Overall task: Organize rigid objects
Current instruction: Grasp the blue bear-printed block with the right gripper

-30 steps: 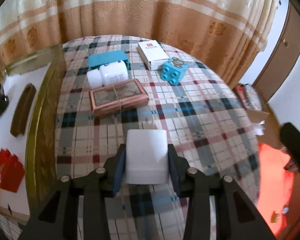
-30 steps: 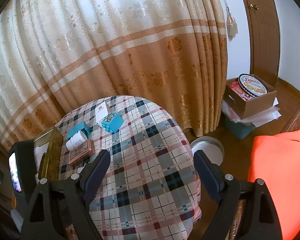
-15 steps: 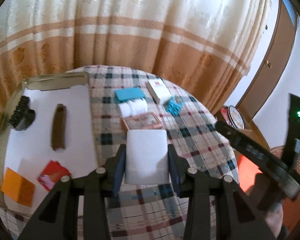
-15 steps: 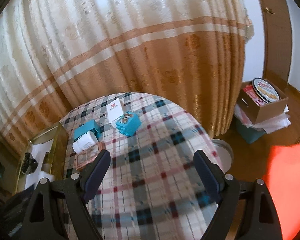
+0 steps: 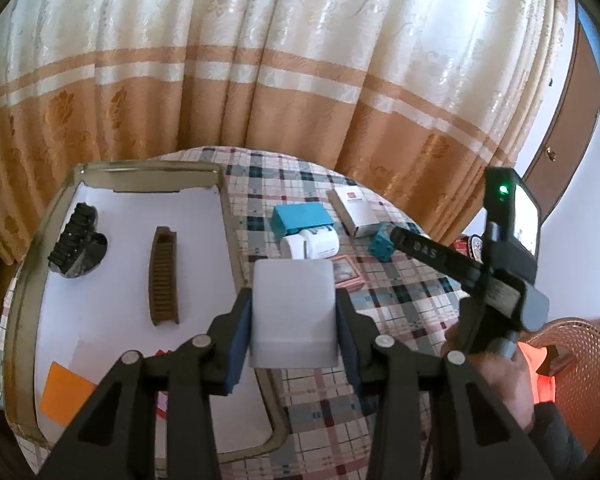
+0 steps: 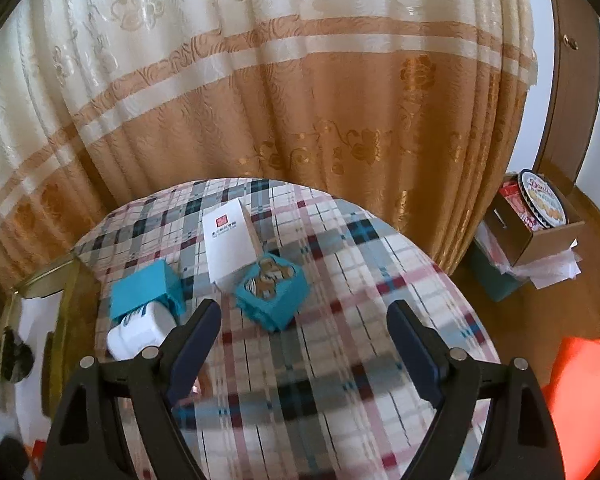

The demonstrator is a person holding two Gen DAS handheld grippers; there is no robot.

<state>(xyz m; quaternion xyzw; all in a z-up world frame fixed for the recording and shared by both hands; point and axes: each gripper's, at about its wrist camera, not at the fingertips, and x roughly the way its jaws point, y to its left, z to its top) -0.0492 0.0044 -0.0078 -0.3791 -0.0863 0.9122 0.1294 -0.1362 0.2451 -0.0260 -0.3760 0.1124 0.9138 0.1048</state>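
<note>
My left gripper (image 5: 293, 322) pinches a plain white rectangular block (image 5: 293, 312) between its blue-padded fingers (image 5: 239, 342), lifted clear of the plaid tablecloth (image 5: 384, 308). The block's long axis runs forward along my fingers, its far end pointing at the white cylindrical jar (image 5: 310, 244) lying on its side ahead. Left of my jaws sits the gold-rimmed white tray (image 5: 32, 292) (a brown wooden comb (image 5: 164, 276) lies lengthwise in it). My right gripper (image 6: 303, 346) is spread wide, empty, with the teal printed cube (image 6: 271, 294) just ahead between its tips.
</note>
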